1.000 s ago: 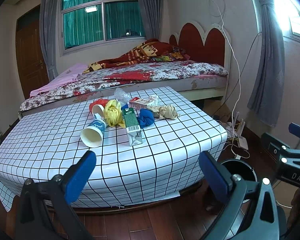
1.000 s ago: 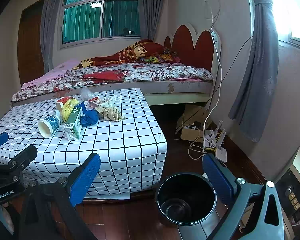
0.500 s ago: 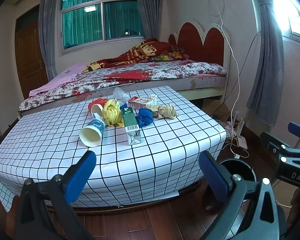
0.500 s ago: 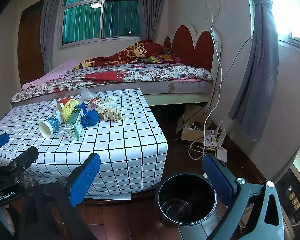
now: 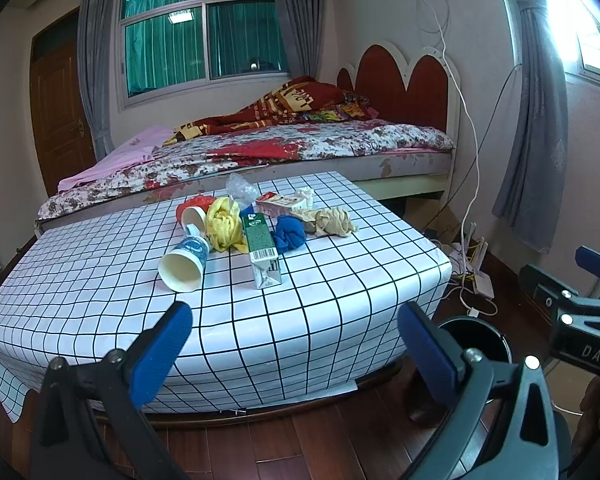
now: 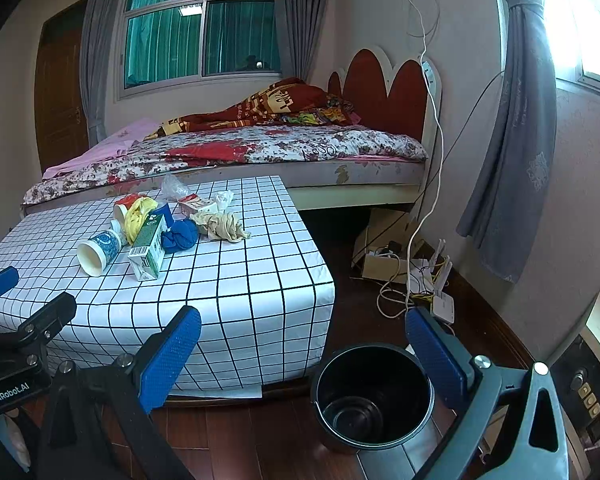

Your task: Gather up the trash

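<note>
Left wrist view: the left claw (image 5: 294,344) is wide open, holding nothing. Trash lies at 12 o'clock on the checked white table (image 5: 100,280): a white paper cup (image 5: 183,265) beside a green carton (image 5: 261,251). The right claw (image 6: 302,350) is wide open too, with the round black bin (image 6: 374,396) on the floor at its 5 o'clock.

A bedroom with pale walls and a dark wooden floor (image 6: 260,452). A bed (image 5: 300,148) with a floral cover and a red scalloped headboard (image 5: 400,80) stands under a window (image 5: 204,28) with green curtains behind the glass. Grey drapes (image 6: 512,128) flank a bright 2nd window at right. A brown door (image 5: 60,116) stands at left
</note>
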`<state>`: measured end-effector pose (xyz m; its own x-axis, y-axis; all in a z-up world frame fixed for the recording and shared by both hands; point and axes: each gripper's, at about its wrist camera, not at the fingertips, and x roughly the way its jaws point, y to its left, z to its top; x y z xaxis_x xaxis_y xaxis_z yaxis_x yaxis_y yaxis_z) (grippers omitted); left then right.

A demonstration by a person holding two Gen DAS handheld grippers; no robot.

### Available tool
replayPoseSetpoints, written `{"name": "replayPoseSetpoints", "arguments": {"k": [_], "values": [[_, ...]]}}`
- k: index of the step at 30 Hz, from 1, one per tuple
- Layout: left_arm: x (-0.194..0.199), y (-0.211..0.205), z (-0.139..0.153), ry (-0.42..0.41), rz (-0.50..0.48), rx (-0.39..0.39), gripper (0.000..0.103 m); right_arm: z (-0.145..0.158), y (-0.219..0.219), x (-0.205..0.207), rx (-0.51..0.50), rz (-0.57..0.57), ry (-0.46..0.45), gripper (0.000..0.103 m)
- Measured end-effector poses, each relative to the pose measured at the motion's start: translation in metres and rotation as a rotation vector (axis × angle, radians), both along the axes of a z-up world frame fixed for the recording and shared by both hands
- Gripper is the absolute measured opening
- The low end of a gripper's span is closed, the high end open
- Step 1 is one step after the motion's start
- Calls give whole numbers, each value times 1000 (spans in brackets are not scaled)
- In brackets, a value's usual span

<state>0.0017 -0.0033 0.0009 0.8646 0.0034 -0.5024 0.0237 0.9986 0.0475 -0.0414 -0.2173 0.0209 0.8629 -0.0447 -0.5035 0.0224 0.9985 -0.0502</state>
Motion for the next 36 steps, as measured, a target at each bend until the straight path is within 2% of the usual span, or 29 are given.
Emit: {"name": "replayPoseSetpoints", "arguments": {"k": [23,36], "values": [[-3,4,-2,11,1,-14,102,-4,2,-4,1,2,4,103],[2,17,-7,14,33,-33,103,-14,6,4,2,31,46,103]]}}
